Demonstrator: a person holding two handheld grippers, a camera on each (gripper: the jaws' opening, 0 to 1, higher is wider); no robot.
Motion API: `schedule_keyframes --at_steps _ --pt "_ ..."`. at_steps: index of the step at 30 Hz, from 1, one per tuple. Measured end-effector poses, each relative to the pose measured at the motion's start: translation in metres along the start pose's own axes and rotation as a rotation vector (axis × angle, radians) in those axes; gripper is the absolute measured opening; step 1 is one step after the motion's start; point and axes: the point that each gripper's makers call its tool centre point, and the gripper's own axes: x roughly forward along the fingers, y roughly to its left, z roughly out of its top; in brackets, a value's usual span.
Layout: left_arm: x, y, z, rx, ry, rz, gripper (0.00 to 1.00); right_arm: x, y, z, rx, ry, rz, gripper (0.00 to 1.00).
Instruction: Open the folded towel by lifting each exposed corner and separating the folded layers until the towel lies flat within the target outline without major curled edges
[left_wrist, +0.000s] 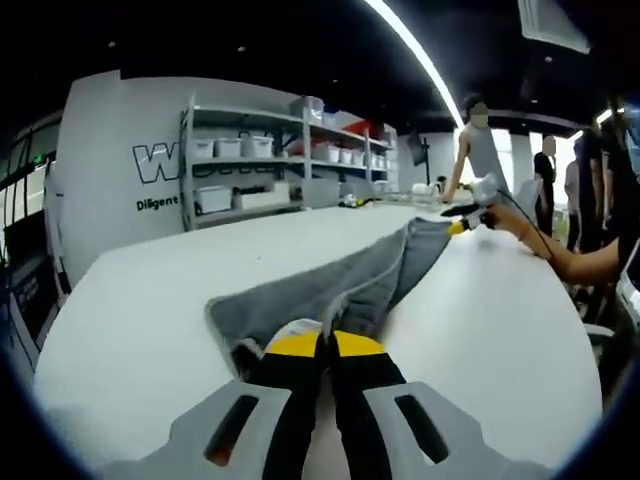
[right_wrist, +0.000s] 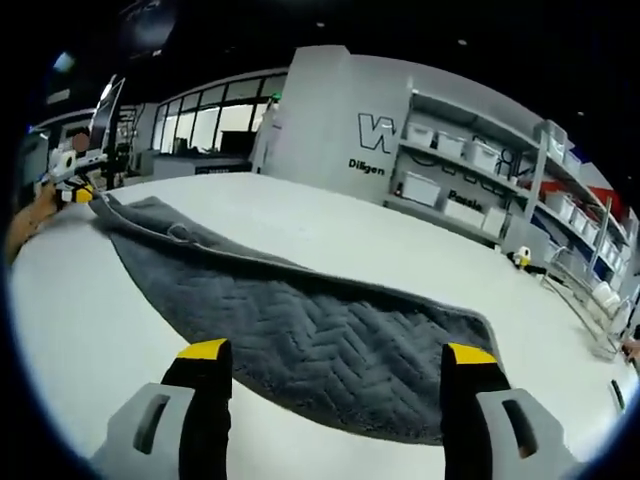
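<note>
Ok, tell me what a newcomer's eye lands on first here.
First the grey towel, stretched long across the white table. The left gripper is clamped on its near corner, while the right gripper hangs open over the chevron-textured side. Behind stand storage shelves with white bins.

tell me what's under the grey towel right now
The towel lies on the white table, with bare tabletop around it. Anything beneath the cloth is covered and cannot be seen. The left gripper is shut on its near end; the right gripper is open.
</note>
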Motion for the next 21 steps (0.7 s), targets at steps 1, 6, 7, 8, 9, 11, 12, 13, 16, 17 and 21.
schedule_keyframes --at_steps 1,6,7,8,9,11,12,13,16,17,21 --pt "0.0 0.002 -0.002 0.0 0.002 0.001 0.03 0.0 0.001 0.001 -0.013 -0.003 0.004 0.84" --pt "-0.003 0.006 -0.003 -0.003 0.006 0.009 0.03 0.005 0.001 0.004 -0.053 -0.02 0.004 0.81" --pt "-0.004 0.007 -0.003 -0.001 0.006 0.013 0.03 0.007 0.0 0.003 -0.061 -0.019 0.003 0.8" --pt "-0.005 0.008 -0.003 -0.003 0.008 0.017 0.03 0.009 -0.003 0.004 -0.081 -0.017 0.0 0.78" --pt "-0.005 0.008 -0.003 -0.003 0.009 0.017 0.03 0.01 -0.004 0.004 -0.1 -0.015 -0.003 0.76" --pt "-0.005 0.007 -0.006 -0.003 0.015 0.016 0.03 0.014 -0.01 0.005 -0.155 0.012 -0.014 0.74" --pt "-0.006 0.008 -0.007 -0.001 0.021 0.017 0.03 0.015 -0.01 0.008 -0.171 0.01 -0.01 0.74" --pt "-0.006 0.009 -0.007 0.0 0.023 0.02 0.03 0.017 -0.01 0.01 -0.188 0.009 -0.005 0.74" --pt "-0.008 0.013 -0.008 -0.006 0.026 0.031 0.03 0.024 -0.012 0.017 -0.281 0.031 0.024 0.68" --pt "-0.008 0.014 -0.008 -0.009 0.026 0.037 0.03 0.025 -0.013 0.018 -0.289 0.035 0.025 0.66" --pt "-0.01 0.019 -0.013 -0.008 0.043 0.053 0.03 0.034 -0.02 0.031 -0.405 0.051 0.004 0.56"
